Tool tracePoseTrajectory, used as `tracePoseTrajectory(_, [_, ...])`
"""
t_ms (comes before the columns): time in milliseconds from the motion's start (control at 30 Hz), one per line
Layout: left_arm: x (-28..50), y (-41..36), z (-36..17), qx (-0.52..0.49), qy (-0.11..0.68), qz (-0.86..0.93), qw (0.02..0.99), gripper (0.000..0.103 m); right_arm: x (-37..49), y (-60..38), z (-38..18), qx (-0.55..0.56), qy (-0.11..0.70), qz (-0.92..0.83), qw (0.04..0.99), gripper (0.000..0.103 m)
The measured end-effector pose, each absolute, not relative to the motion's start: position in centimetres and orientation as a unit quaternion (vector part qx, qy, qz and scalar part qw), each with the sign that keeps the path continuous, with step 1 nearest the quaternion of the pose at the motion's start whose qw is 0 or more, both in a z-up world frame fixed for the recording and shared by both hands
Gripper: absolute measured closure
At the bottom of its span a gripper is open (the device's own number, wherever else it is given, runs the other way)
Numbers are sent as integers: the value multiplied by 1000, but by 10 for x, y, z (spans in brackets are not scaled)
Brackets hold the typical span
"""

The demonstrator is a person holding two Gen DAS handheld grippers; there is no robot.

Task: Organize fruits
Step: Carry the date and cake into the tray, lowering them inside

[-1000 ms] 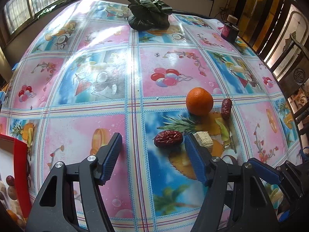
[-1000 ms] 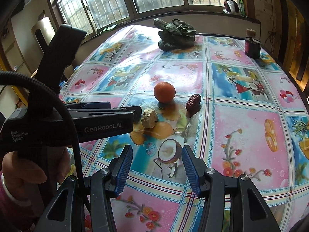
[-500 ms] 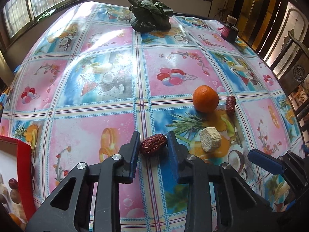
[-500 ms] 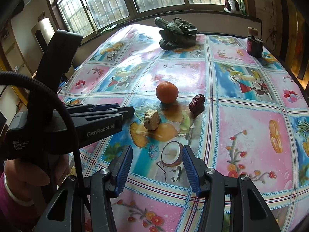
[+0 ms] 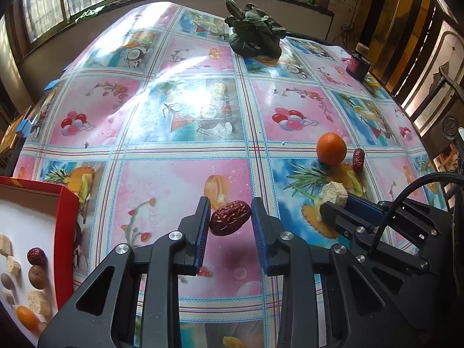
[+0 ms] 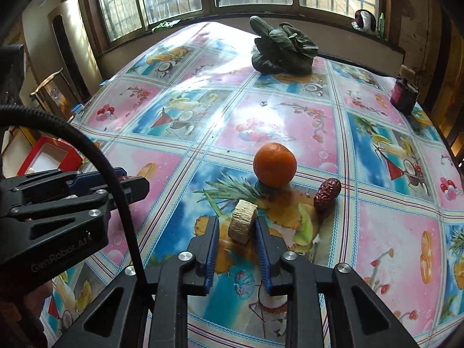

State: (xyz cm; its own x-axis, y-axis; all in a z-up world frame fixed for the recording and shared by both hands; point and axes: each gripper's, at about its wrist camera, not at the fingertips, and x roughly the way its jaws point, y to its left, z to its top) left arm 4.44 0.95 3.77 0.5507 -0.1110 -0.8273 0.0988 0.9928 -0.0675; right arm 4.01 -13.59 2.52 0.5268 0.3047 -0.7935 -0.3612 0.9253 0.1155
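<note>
The red box (image 5: pixel 68 226) at near left runs off the picture's edge; its small contents are too small to name.

right gripper (image 6: pixel 235 226) with jaws closing on a pale round slice (image 6: pixel 243 222), orange (image 6: pixel 275 164) right behind it, wrinkly red date (image 6: pixel 327 193) off to the right, left gripper (image 6: pixel 127 184) poking in sideways, leafy greens (image 6: pixel 282 50) way back on the tabletop (image 6: pixel 391 232)

Window daylight, tablecloth (image 5: pixel 185 133) glare, fisheye warp
</note>
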Motion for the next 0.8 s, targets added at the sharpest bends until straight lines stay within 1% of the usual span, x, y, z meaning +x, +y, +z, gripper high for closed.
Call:
tracePoseTrajectory(167, [34, 23, 43, -10, 468, -53, 882, 75, 30, -141, 31, -7, 440, 195, 876, 88])
tracePoseTrajectory(400, [17, 49, 54, -23, 462, -41, 886, 75, 11, -130, 47, -5, 422, 220, 880, 89])
tracePoseTrajectory(633, [-4, 89, 67, -36, 451, -12, 892, 75, -4, -124, 50, 24, 422, 250, 871, 89])
tracePoseTrajectory(800, [-15, 118, 75, -56, 448, -4, 892, 75, -13, -111, 55, 26, 419, 269, 867, 89])
